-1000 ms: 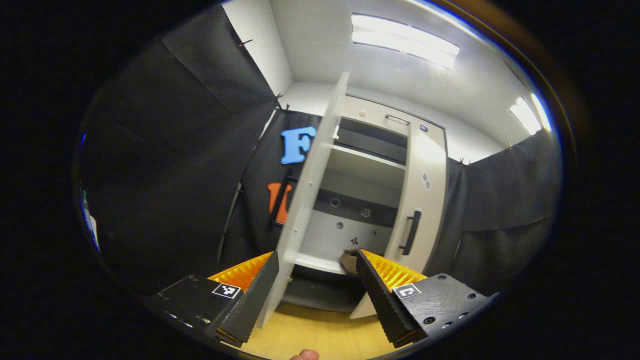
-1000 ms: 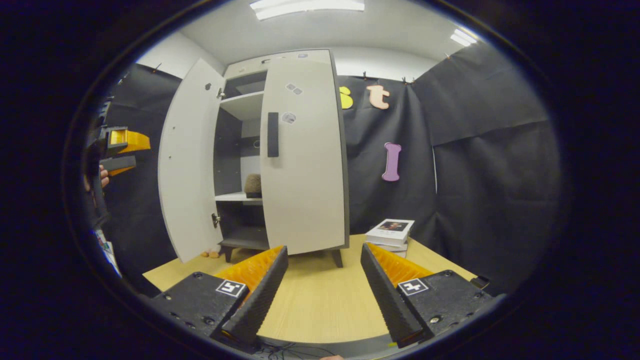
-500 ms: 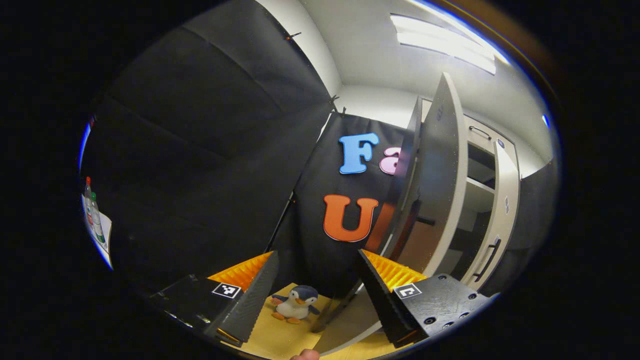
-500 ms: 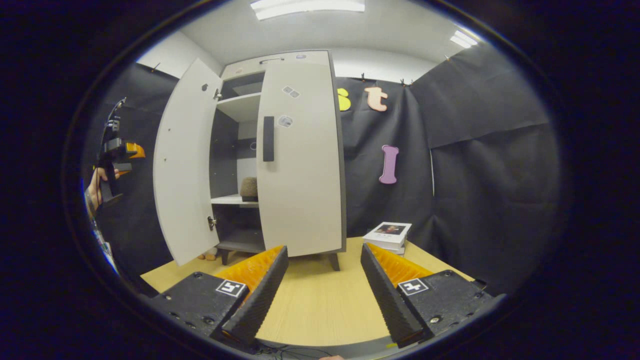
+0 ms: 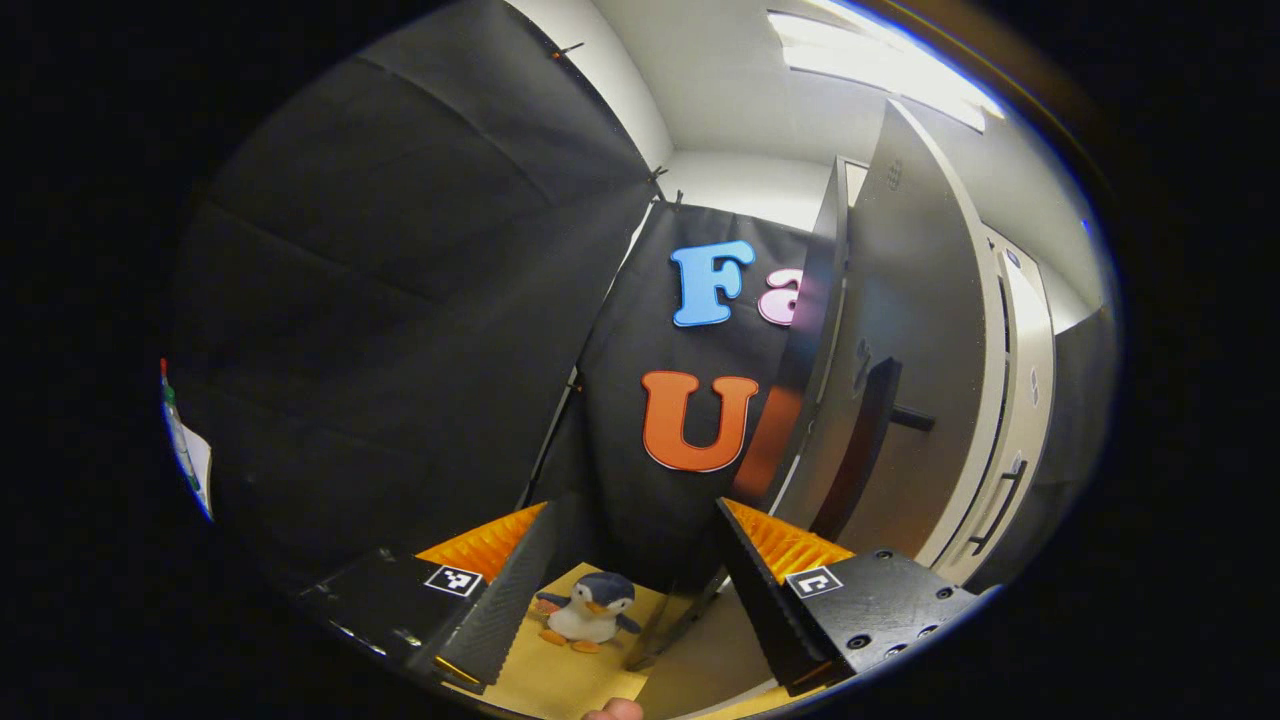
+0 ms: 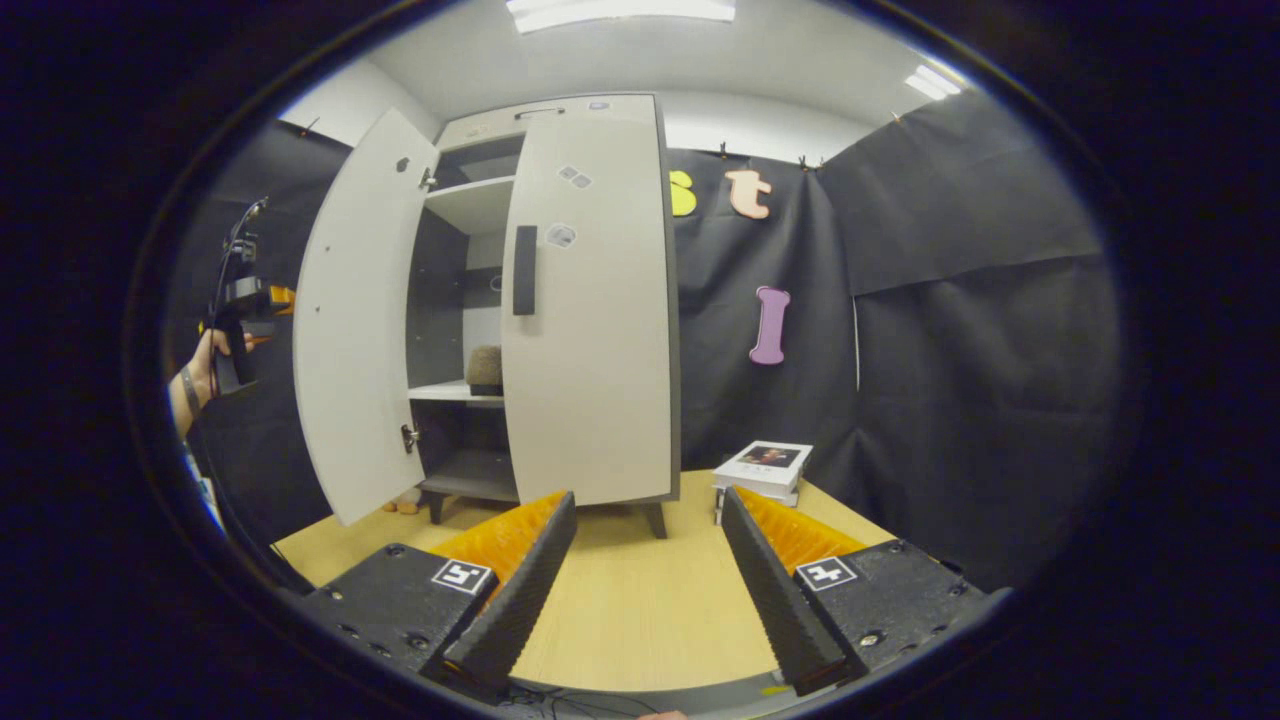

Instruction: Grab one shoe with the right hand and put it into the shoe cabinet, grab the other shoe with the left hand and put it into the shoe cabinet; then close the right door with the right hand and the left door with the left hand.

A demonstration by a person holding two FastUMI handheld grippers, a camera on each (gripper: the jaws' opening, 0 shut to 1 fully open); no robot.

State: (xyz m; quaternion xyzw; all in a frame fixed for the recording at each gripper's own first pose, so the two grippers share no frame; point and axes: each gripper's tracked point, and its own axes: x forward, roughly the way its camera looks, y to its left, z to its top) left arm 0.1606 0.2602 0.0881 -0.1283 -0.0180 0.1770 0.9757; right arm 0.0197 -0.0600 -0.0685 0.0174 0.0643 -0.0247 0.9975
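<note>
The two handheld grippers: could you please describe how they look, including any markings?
Each gripper, left and right, has two long ridged wedge fingers on black blocks with screws and small square black-and-white tags. In the right gripper view, a hand with a dark wristband grips the left one.

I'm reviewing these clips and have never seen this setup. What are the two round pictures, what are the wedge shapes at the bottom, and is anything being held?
A person holds a handheld gripper in each hand; each carries a fisheye camera looking along its own jaws, the wedges at the bottom. In the right gripper view, the right gripper hangs open and empty over the wooden table, facing the shoe cabinet: right door closed, left door open, a shoe on a shelf, books beside it. The left gripper, also open and empty, is behind the left door, above a toy penguin.
</note>
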